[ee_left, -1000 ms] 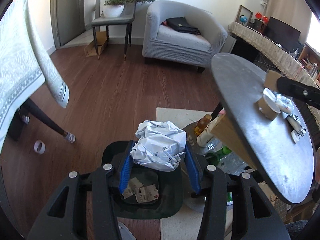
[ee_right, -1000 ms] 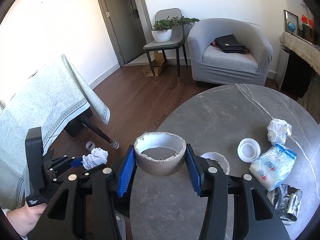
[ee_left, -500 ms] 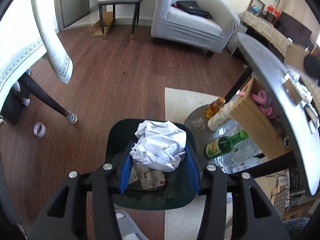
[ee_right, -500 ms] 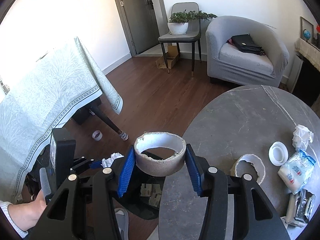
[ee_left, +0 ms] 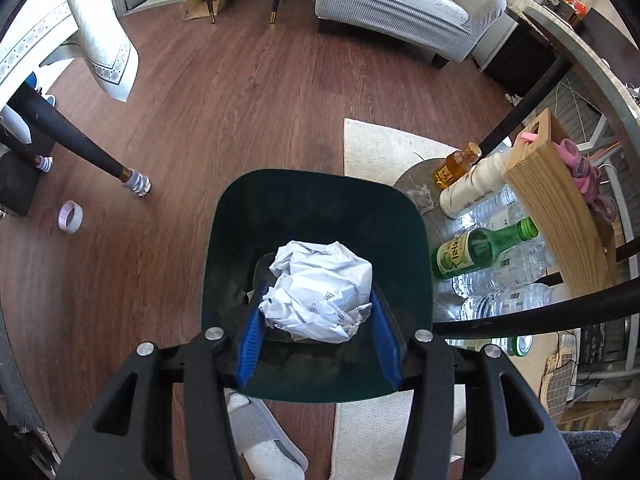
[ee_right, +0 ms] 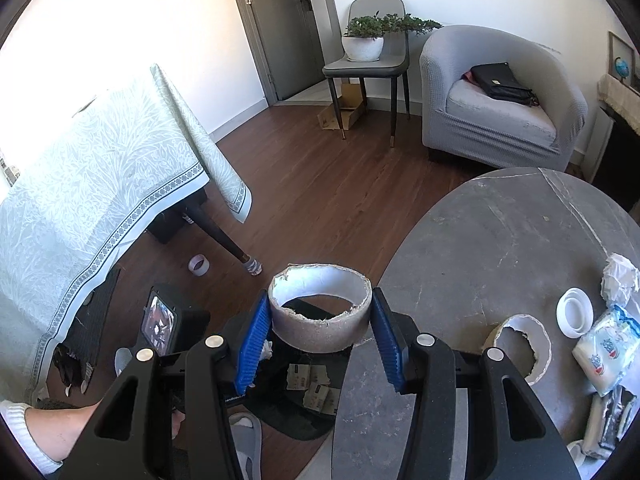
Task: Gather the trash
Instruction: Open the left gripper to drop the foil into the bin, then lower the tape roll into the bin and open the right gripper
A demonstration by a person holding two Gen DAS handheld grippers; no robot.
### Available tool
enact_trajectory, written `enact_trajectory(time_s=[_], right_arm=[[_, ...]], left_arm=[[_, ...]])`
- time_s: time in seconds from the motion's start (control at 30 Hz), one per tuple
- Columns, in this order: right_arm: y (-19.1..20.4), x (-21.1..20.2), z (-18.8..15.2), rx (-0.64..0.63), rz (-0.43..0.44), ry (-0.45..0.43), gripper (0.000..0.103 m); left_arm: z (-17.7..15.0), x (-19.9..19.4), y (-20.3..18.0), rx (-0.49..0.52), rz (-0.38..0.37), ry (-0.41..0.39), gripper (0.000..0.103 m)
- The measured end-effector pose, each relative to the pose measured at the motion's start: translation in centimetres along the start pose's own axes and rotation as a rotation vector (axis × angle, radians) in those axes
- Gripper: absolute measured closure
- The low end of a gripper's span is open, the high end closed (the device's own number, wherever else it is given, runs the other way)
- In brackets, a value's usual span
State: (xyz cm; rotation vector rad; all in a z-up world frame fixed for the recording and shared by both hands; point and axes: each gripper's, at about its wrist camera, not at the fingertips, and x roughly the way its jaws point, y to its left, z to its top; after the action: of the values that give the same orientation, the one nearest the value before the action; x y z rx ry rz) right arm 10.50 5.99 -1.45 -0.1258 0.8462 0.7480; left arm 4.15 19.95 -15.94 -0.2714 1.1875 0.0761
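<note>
- Blue fingers [ee_left: 251,340] of left gripper [ee_left: 316,336] clamped on crumpled paper ball [ee_left: 320,290], one pad each side, ball pinched in the gap.
- Paper ball sits over the mouth of dark green trash bin [ee_left: 320,200], gripper pointing steeply down into it.
- Right gripper [ee_right: 318,334] fingers clamped on cardboard ring [ee_right: 320,312], open end up, torn top edge, white inside.
- Ring held over the table edge, above the bin; bin [ee_right: 288,412] seen below it with paper scraps [ee_right: 308,376] at the bottom.
- Left gripper body shows low left in right wrist view, person's hand [ee_right: 76,424] with white cuff on it.
- Grey round table [ee_right: 500,240] to the right, still holding trash: second torn ring [ee_right: 520,344], white lid [ee_right: 575,312], crumpled white wad [ee_right: 620,280], blue-white wrapper pack [ee_right: 606,348], foil wrapper at edge.
- Bin stands on wood floor [ee_left: 240,92], its right side beside a cream rug [ee_left: 380,148].
- Right of bin under the table: green glass bottle [ee_left: 480,250] lying tilted, amber bottle [ee_left: 456,164], white bottle [ee_left: 472,188], clear plastic water bottles, wooden box [ee_left: 560,208] with pink cloth.
- Tape roll [ee_left: 70,216] on floor at left, near a table leg with a striped sock.
- Patterned tablecloth [ee_right: 100,184] over table at left.
- Grey armchair [ee_right: 500,100] with black bag, chair with potted plant [ee_right: 368,36] at the back.
- Slipper and white sock under left gripper, bottom of frame.
</note>
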Motion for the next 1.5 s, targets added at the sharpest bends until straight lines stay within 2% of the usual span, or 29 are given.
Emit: enact_trajectory(time_s=[0.1, 0.23, 0.47, 0.57, 0.7, 0.9, 1.0, 1.23, 1.5], right_arm=[[0.4, 0.5, 0.1, -0.006, 0.004, 0.007, 0.052], [1.3, 1.3, 0.2, -0.018, 0.012, 0.015, 0.052], [2.4, 2.5, 0.3, -0.032, 0.019, 0.029, 0.052], [2.9, 3.2, 0.1, -0.038, 0.020, 0.043, 0.052], [4.1, 4.5, -0.3, -0.059, 0.026, 0.071, 0.052], [5.7, 6.3, -0.9, -0.087, 0.032, 0.109, 0.052], [6.3, 7.7, -1.5, -0.102, 0.031, 0.142, 0.052], [7.5, 11.2, -3.7, -0.122, 0.039, 0.233, 0.052], [7.3, 17.1, -8.1, -0.110, 0.025, 0.394, 0.052]], left_arm=[[0.0, -0.1, 0.2, -0.002, 0.002, -0.005, 0.048], [-0.1, -0.6, 0.5, 0.010, 0.006, -0.027, 0.039], [0.3, -1.7, 1.4, -0.004, -0.002, -0.051, 0.039], [0.7, -3.8, 2.2, -0.029, -0.014, -0.105, 0.039], [1.1, -6.7, 3.5, -0.075, -0.043, -0.168, 0.046], [1.7, -11.5, 4.6, -0.088, -0.035, -0.301, 0.050], [1.9, -13.3, 5.2, -0.116, -0.058, -0.348, 0.052], [2.3, -14.7, 5.1, -0.122, -0.072, -0.379, 0.061], [2.2, -15.4, 4.9, -0.102, -0.088, -0.393, 0.064]])
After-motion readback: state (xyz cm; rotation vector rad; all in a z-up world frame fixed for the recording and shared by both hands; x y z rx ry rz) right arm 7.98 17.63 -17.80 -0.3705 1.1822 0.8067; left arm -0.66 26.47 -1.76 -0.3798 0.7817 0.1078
